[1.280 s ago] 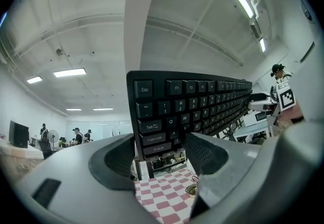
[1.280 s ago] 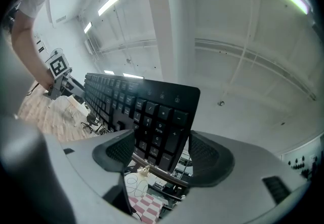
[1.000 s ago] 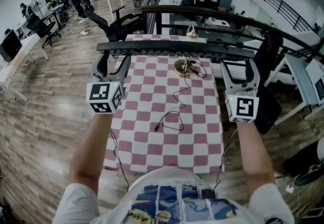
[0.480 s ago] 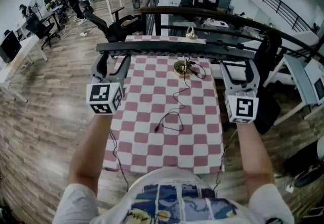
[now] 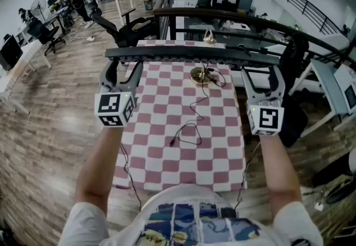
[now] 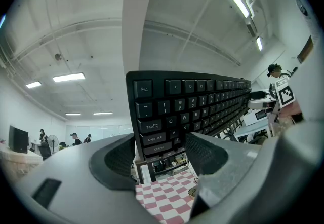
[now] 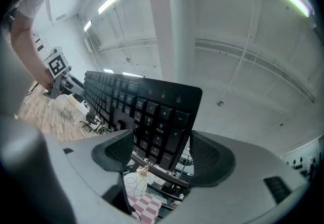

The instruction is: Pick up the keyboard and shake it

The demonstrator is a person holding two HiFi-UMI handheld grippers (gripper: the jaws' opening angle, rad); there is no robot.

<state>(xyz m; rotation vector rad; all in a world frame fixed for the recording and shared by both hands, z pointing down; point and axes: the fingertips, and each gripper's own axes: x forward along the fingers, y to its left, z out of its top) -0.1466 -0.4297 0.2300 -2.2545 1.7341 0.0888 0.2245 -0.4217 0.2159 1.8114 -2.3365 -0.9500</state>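
The black keyboard (image 5: 189,52) is held up in the air above the checkered table (image 5: 161,150), seen edge-on as a dark bar in the head view. My left gripper (image 5: 123,69) is shut on its left end. In the left gripper view the Esc end of the keyboard (image 6: 192,101) stands between the jaws of the left gripper (image 6: 162,156). My right gripper (image 5: 261,77) is shut on the right end. In the right gripper view the number-pad end of the keyboard (image 7: 147,111) sits between the jaws of the right gripper (image 7: 162,156).
A thin black cable (image 5: 192,128) lies looped on the tablecloth and runs up to a brass dish (image 5: 201,74). A small brass object (image 5: 209,35) stands at the table's far edge. A dark railing (image 5: 233,16) crosses behind. Office chairs (image 5: 130,28) and people are at the far left.
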